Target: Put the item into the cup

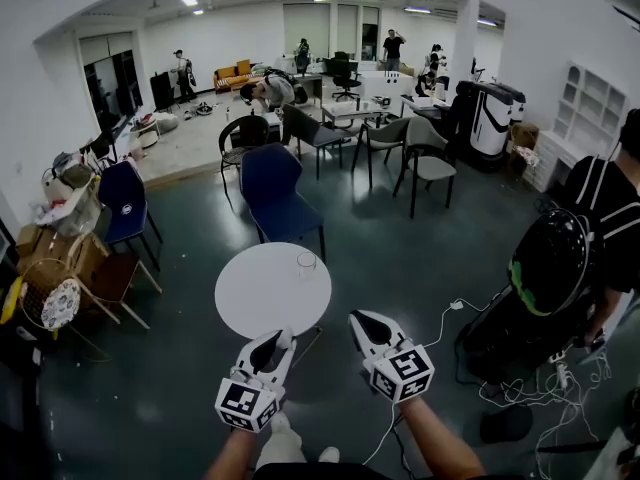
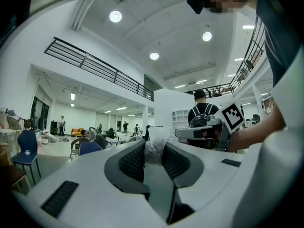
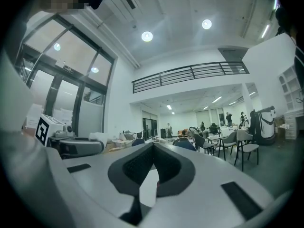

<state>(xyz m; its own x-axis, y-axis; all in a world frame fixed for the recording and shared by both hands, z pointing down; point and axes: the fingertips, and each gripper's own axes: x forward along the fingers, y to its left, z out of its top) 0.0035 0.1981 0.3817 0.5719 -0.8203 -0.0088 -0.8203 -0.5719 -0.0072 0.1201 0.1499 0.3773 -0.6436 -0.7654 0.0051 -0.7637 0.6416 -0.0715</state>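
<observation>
A clear cup stands near the far edge of a round white table. My left gripper hovers at the table's near edge, held level. It is shut on a crumpled white item that sticks out past the pads. My right gripper is beside it, to the right of the table, with its jaws shut and nothing between them. In the left gripper view the right gripper shows at the right. In the right gripper view the left gripper shows at the left with the white item at its tip.
A blue chair stands just behind the table. More chairs and boxes line the left. A person with a black backpack stands at the right, over cables on the dark floor.
</observation>
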